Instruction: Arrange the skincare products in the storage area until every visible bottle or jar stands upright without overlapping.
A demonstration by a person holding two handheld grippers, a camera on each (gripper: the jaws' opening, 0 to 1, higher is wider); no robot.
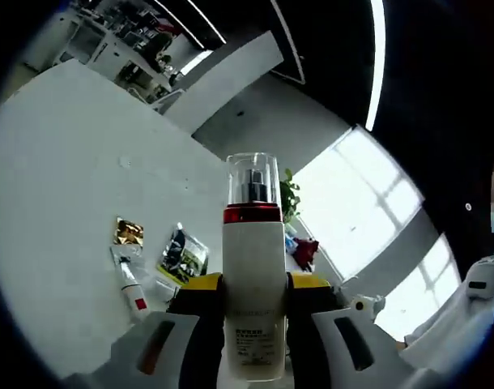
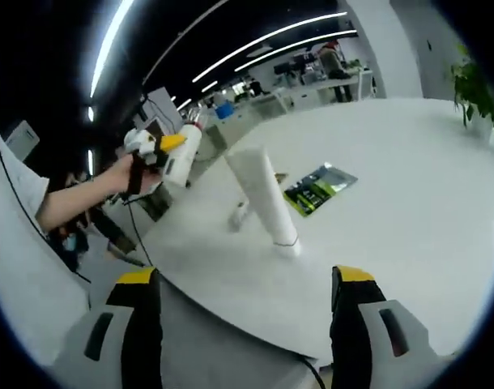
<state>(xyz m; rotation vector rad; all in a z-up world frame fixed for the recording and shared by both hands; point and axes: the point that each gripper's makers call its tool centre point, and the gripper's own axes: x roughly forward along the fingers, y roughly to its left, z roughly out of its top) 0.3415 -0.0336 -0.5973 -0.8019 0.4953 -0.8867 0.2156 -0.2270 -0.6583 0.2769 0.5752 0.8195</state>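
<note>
Item one, nearest the lens: white pump bottle (image 1: 253, 308) with red collar and clear cap, clamped at its lower body between the yellow-tipped jaws of the left gripper (image 1: 253, 324). Seen from the right gripper view, that same bottle (image 2: 180, 156) is carried off the edge of the white table (image 2: 409, 203), over the floor.

Item two: right gripper (image 2: 245, 324), jaws wide apart, nothing between them.

Item three: white tube (image 2: 265, 198), standing cap-down on the table and leaning noticeably.

Item four: green foil sachet (image 2: 318, 188) flat beside it; a small tube with a red patch (image 1: 132, 292) and a gold sachet (image 1: 129, 232) lie nearby (possibly samples, too small to tell).

Hazards: the bottle would slip from a loose grip and fall to the floor. A brush from either gripper would probably topple the leaning tube. Setting the bottle on a sachet would leave it unsteady.
</note>
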